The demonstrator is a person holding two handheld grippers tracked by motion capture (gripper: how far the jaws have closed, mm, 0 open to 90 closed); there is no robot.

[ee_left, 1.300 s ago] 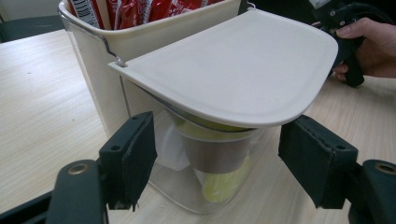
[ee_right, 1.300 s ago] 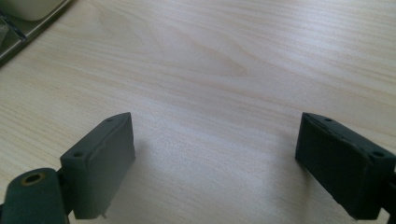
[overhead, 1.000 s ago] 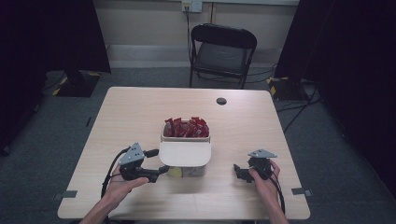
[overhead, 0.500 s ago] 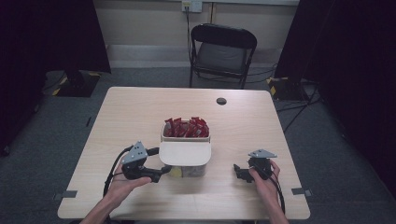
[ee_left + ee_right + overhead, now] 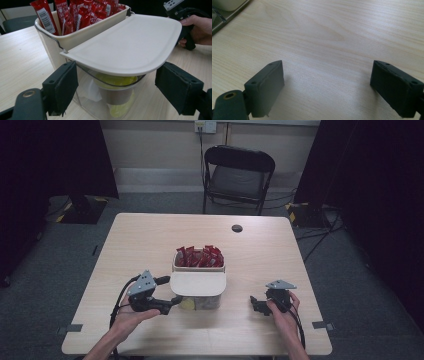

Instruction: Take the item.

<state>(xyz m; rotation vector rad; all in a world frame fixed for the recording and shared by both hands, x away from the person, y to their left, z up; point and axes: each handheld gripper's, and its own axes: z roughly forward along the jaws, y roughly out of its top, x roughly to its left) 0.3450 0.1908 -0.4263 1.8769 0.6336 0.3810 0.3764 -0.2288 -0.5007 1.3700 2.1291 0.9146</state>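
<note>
Wooden table [image 5: 150,240] | cream bin [image 5: 198,266] of red packets [image 5: 199,256], flap lid [image 5: 130,42] out front | left gripper [image 5: 112,92] agape astride clear base | right gripper [image 5: 327,87] agape over bare wood

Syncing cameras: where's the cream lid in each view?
High view: cream lid at table centre, over the container's near half.
Left gripper view: lid mid-frame, above the open jaws.
Right gripper view: cannot confirm it; a pale edge sits top left.
Shared landmark: the light wood table.

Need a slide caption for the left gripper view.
Open left tool straddling a clear container under its cream lid, red sachets behind.
</note>
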